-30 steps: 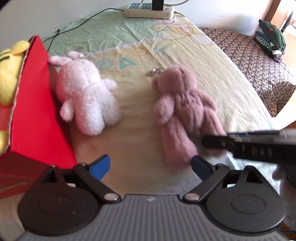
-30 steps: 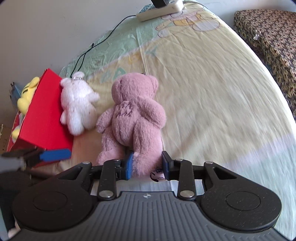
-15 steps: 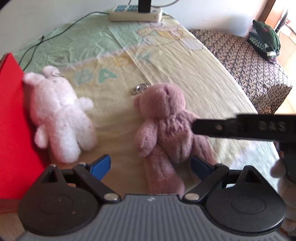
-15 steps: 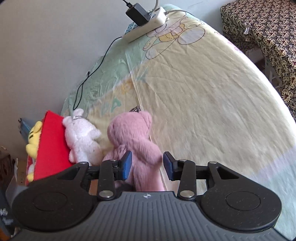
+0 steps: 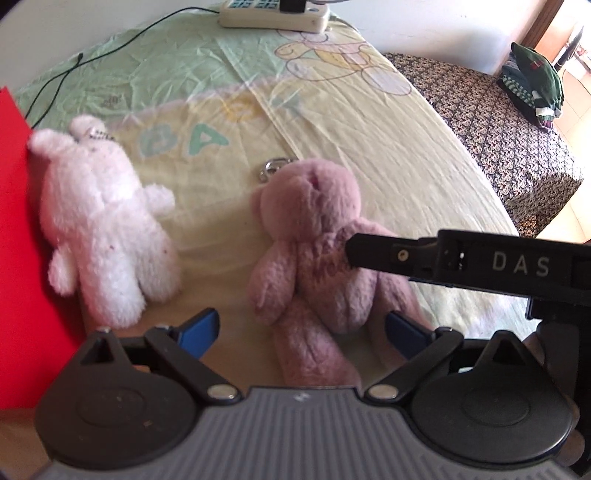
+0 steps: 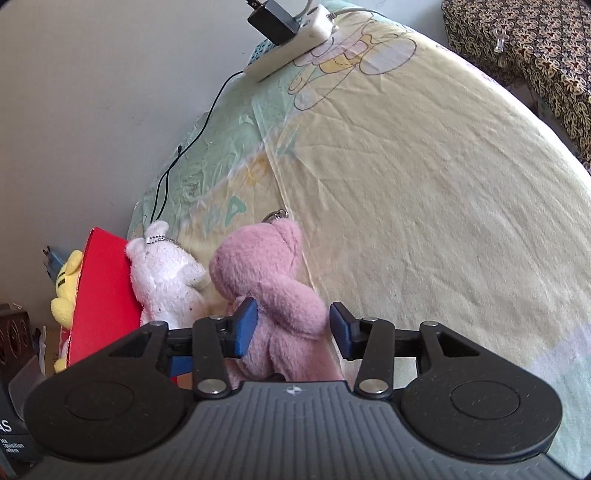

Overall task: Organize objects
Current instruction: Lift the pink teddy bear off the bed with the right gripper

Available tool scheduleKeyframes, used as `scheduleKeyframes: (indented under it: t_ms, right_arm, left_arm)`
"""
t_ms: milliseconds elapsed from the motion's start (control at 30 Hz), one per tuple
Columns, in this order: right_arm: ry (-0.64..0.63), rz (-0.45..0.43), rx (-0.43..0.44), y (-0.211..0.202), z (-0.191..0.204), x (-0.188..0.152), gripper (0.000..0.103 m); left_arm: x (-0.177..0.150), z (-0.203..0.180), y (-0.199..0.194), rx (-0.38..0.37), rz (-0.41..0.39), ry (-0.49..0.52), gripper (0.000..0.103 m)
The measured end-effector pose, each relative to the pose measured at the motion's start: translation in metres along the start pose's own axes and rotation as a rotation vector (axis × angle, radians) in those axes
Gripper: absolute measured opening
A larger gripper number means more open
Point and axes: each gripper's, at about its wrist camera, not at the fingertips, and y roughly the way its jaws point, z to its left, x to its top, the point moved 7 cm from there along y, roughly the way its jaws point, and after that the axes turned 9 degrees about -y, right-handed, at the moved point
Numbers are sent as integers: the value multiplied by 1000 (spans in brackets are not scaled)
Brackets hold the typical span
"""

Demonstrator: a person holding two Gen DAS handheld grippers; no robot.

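A pink plush bear [image 5: 317, 236] lies on the yellow sheet, also in the right wrist view [image 6: 273, 291]. A white plush bunny [image 5: 99, 221] lies to its left against a red box [image 5: 18, 236]; the bunny [image 6: 166, 273] and the box [image 6: 103, 295] show in the right wrist view too. A yellow plush [image 6: 66, 291] sits in the box. My left gripper [image 5: 301, 330] is open, with the bear's leg between its fingers. My right gripper [image 6: 293, 328] is open around the bear's body; its finger [image 5: 391, 253] reaches the bear from the right.
A white power strip [image 5: 273, 14] with a black plug and a thin black cable [image 5: 66, 74] lie at the far end of the sheet. A patterned bench [image 5: 498, 136] with a green folded cloth [image 5: 535, 85] stands to the right.
My right gripper has opened from its grip on the pink bear and tilted upward. The left gripper has shifted right, so the red box slid toward the frame's left edge.
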Motion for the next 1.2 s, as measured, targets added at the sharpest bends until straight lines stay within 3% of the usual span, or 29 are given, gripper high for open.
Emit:
scheduleKeyframes:
  t_ms: [367, 633, 967, 1200]
  right_arm:
    - [2, -1, -1, 2, 1, -4, 50]
    - [-32, 20, -2, 4, 6, -4, 50]
    - [-116, 55, -9, 0, 15, -10, 50]
    - [-104, 66, -1, 0, 16, -9, 49]
  left_arm:
    - [-2, -2, -1, -14, -18, -13, 95]
    - [-3, -3, -2, 13, -39, 21, 100]
    - [-4, 2, -2, -12, -19, 7, 103]
    - [-5, 4, -4, -44, 13, 4, 102]
